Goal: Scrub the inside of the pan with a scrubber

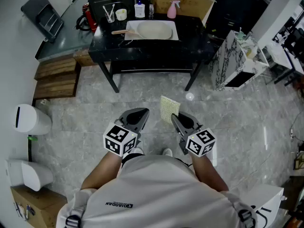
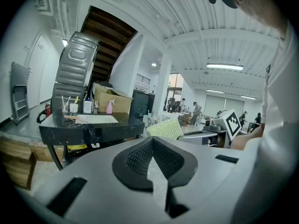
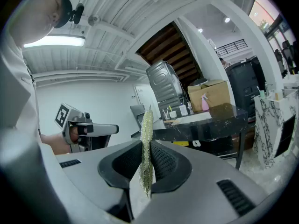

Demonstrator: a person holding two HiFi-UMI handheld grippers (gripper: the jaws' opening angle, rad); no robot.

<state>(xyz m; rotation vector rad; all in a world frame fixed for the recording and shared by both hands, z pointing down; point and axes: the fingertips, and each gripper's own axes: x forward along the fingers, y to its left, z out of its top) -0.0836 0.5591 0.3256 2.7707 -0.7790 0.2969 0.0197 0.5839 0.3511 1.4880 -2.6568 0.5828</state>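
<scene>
Right claw: the right gripper [image 3: 146,146] is clenched on a flat, yellow-green mesh scrubber [image 3: 146,129]. The pad stands on its edge between the jaws and sticks out past their tips.

Left claw: the left gripper [image 2: 152,141] is closed with nothing between its pads.

Task's thing: the pale oval pan with a wooden handle [image 1: 153,31] lies on a white board on the black marble-look table [image 1: 190,46], in its middle, among bottles and cups.

Direction from the claw: the pan is straight ahead of both grippers, well apart from them across bare floor, and a little to the left of the scrubber.

Long axis: the pan lies across the view, with its handle toward the left side.

Nearer hand: both seem about equally far. The handle is on the left gripper's side, the bowl more before the right one.

Judgement: scrubbing is not yet begun. The person must first come up to the table, and the pad must turn flat-side down into the pan.
</scene>
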